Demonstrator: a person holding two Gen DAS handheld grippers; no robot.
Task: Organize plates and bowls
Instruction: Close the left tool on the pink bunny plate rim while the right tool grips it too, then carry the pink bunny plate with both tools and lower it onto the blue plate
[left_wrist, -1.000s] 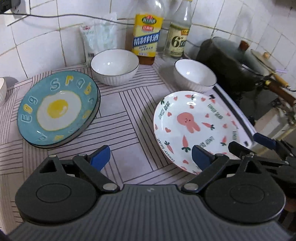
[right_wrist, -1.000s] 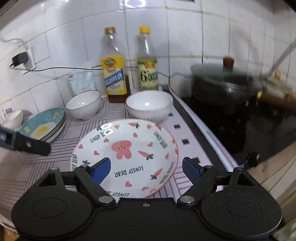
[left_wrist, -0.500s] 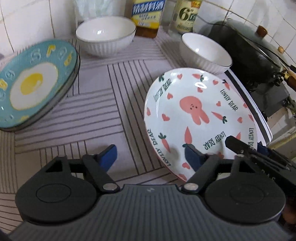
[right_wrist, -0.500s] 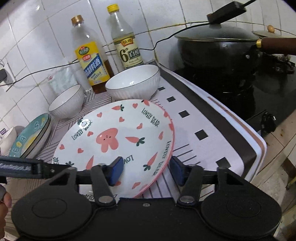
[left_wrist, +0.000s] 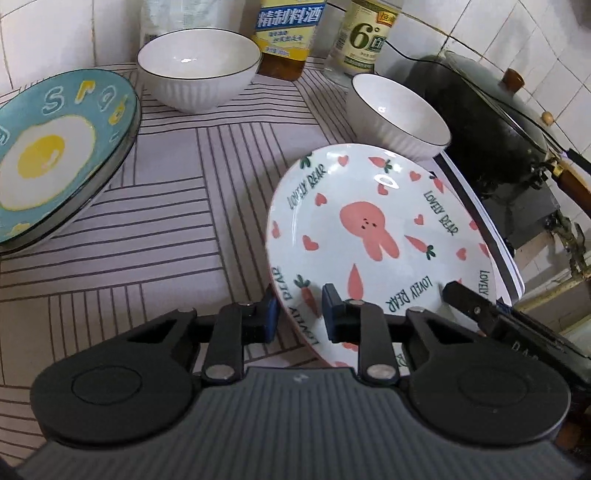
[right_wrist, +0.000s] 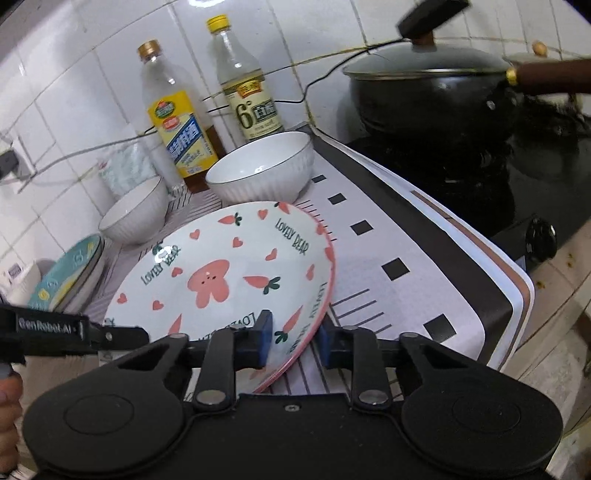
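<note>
Beyond and to the right of both claws stands one black lidded cooking pot with a brown wooden handle (right_wrist: 432, 92) on the dark stove, the largest thing in view. Two plates are on the counter: a round white ceramic plate printed with a pink rabbit, carrots and hearts (left_wrist: 373, 236), right in front of both claws, and a round teal ceramic plate with a fried-egg picture (left_wrist: 55, 155), well ahead and to the left of the left claw. The rabbit plate is round, so it has no long axis; it faces up and looks tipped, its near edge raised off the striped mat (left_wrist: 166, 229). Two white ribbed ceramic bowls with thin dark rims sit upright past the plates, one bowl (left_wrist: 197, 68) far ahead of the left claw, the other bowl (left_wrist: 399, 114) just behind the rabbit plate. Two clear plastic bottles stand against the tiled wall beyond the bowls, a yellow-labelled bottle (right_wrist: 177, 125) and a pale-labelled bottle marked 6° (right_wrist: 247, 92). The left claw (left_wrist: 299, 314) has just been closing and its blue pads clamp the plate's near-left rim between them. The right claw (right_wrist: 293, 339) has likewise just been closing, and pinches the near-right rim.
</note>
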